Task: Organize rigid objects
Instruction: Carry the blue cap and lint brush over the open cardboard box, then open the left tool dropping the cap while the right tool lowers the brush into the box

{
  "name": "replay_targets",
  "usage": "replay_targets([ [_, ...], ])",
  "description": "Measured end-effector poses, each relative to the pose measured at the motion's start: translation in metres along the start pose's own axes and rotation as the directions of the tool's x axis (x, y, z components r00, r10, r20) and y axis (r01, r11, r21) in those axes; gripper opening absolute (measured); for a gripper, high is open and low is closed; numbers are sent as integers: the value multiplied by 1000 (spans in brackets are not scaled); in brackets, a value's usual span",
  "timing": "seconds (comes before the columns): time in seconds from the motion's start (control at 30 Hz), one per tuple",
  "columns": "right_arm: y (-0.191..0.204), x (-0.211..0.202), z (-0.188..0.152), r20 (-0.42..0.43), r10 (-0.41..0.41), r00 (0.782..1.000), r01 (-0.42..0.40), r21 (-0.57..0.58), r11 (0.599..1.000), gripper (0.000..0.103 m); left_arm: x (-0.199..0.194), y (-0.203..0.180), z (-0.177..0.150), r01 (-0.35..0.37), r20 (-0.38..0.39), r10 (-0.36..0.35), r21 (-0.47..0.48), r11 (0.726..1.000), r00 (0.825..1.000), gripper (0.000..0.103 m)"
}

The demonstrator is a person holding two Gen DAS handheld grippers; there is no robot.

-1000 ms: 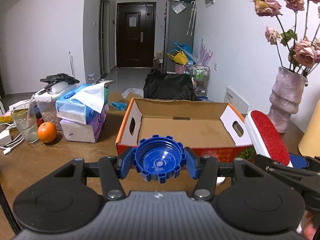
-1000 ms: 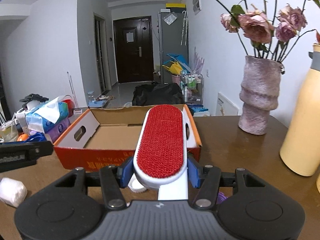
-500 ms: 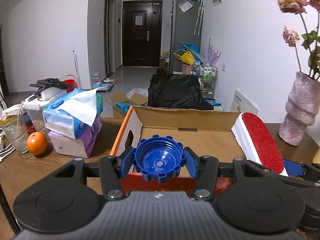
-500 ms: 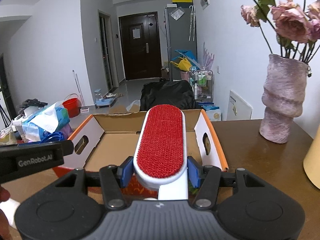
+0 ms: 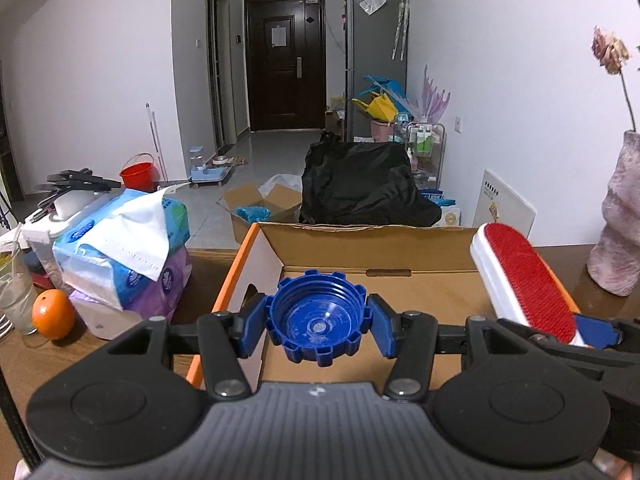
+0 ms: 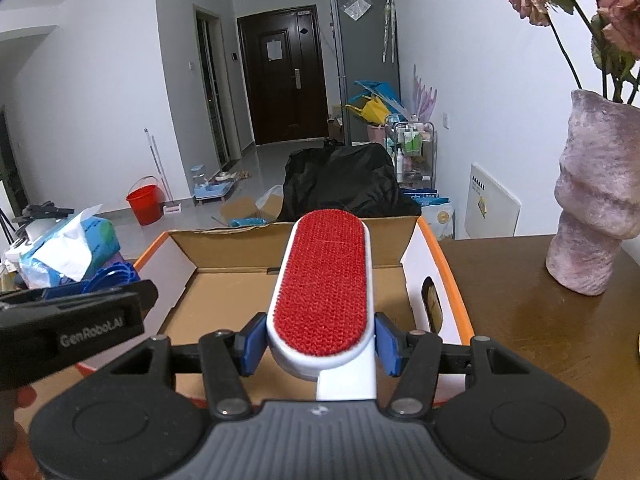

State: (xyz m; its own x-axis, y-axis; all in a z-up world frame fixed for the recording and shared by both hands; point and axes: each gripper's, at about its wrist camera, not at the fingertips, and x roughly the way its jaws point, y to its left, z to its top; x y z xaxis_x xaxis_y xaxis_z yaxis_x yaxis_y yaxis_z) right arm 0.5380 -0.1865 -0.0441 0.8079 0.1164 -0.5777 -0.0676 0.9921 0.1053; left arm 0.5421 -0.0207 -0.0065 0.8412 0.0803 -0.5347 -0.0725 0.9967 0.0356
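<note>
Brown table (image 6: 520, 320), vase (image 6: 592, 200) beside box (image 6: 224, 280)

"GenRobot.AI" on left gripper (image 6: 72, 316)

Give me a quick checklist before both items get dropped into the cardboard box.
1. Left hand-held gripper clamps the blue cap: ok.
2. Right hand-held gripper clamps the red lint brush: ok.
3. Cardboard box open, flaps up: ok.
4. Box floor bare where visible: ok; the near corners are hidden: cannot tell.
5. Cap over the box: ok.
6. Brush head over the box: ok.
</note>
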Motion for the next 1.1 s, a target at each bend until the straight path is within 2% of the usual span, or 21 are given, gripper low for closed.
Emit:
replay_targets([
  [0.3,-4,24,6,-33,4,999,-4,2,1000,55,30,-5,2,-25,-41,25,-1,1000,999,55],
  [0.67,-7,40,10,-68,17,998,-17,8,1000,55,41,-1,-1,-29,-65,30,10,1000,997,56],
  [0.7,-7,40,11,-68,19,997,-18,8,1000,55,41,-1,-2,-36,-64,36,13,999,997,59],
  [0.77,-8,40,12,-74,15,997,-15,9,1000,56,40,2,-1,-44,-65,45,14,999,997,80],
  [0.8,-8,39,13,-70,9,998,-8,7,1000,61,38,3,-1,-51,-62,52,9,999,997,96],
  [0.83,-8,36,13,-60,-2,998,2,-2,1000,75,36,6,0,-63,-48,63,2,998,997,103],
  [0.93,-9,17,17,7,-12,1000,12,-11,1000,98,29,13,2,-61,-19,61,-11,998,998,103],
  [1.1,-7,8,19,36,-11,999,12,-28,1000,99,22,19,4,-59,-8,58,-16,998,998,103],
])
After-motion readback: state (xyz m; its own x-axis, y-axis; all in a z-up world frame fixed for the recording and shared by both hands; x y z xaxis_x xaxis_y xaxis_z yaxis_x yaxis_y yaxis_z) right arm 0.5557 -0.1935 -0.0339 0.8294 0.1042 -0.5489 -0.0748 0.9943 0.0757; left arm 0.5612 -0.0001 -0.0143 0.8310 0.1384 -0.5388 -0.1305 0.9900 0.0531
